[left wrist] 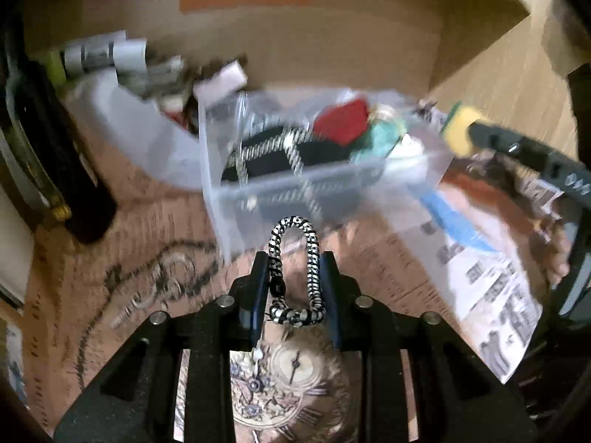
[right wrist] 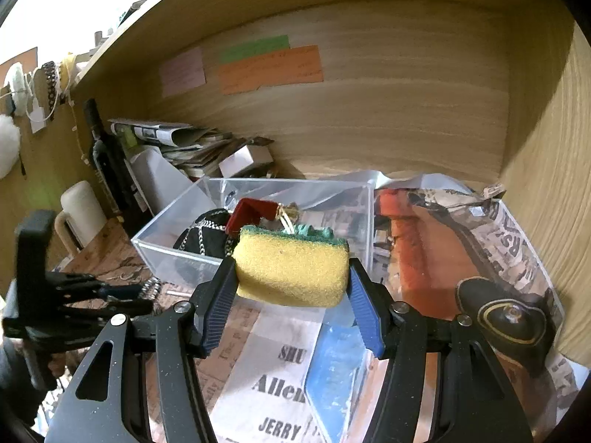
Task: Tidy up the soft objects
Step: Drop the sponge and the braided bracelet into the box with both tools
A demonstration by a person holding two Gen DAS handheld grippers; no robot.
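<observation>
Wood-grain panels enclose the scene at back and right, and a table spread with printed paper carries the things. Right claw: closed on a yellow sponge with a green scouring face, pinched at its two ends between blue-padded fingers and held off the table just in front of a clear plastic box. Left claw: its fingers clamp both sides of a black-and-white braided loop, which rises in an arch beyond the tips, close before the box's near wall. Inside the box lie a black item crossed by silver chain, a red piece and a teal piece. Left of the box stand a dark bottle and a pale mug, with stacked papers behind. Coloured notes are stuck on the back panel. Motion blur softens the left wrist view.
</observation>
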